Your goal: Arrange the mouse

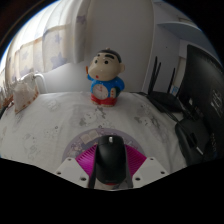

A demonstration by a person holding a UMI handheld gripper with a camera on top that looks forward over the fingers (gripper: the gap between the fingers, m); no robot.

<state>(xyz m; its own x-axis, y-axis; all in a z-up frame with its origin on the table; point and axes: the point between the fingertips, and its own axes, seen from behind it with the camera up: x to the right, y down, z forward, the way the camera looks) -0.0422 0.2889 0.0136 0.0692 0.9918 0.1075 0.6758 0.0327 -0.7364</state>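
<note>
A black computer mouse (108, 160) sits between my gripper's (108, 172) two fingers, with the magenta pads (86, 160) pressed against both its sides. The mouse is held just above the white patterned tabletop (60, 125). Its scroll wheel points away from me. The lower part of the mouse is hidden in the dark at the base of the fingers.
A cartoon boy figurine (106, 77) in a red shirt stands on the table straight ahead, beyond the fingers. Black equipment and a keyboard-like object (195, 115) lie to the right. A small white object (20, 95) sits at the far left by a curtained window.
</note>
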